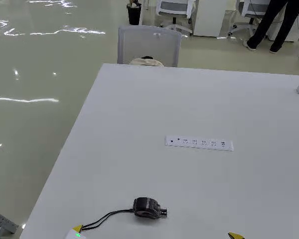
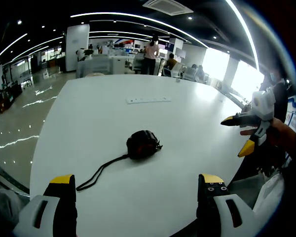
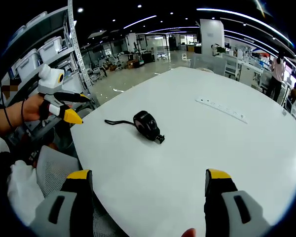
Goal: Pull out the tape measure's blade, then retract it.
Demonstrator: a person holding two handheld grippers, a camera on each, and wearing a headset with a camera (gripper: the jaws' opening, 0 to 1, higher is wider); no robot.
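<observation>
Here, the tape measure (image 1: pixel 147 207) lies on the white surface (image 1: pixel 189 99) at 6 o'clock in the head view, its strap (image 1: pixel 104 217) trailing to 9 o'clock and a power strip (image 1: pixel 199 143) toward 1 o'clock. The left tool (image 2: pixel 137 180) and right tool (image 3: pixel 148 174) both gape wide, gripping nothing, apart from it.

Open tabletop (image 1: pixel 139 109) rings the tape measure (image 1: pixel 147 207); the power strip (image 1: pixel 199 143) lies well beyond.
</observation>
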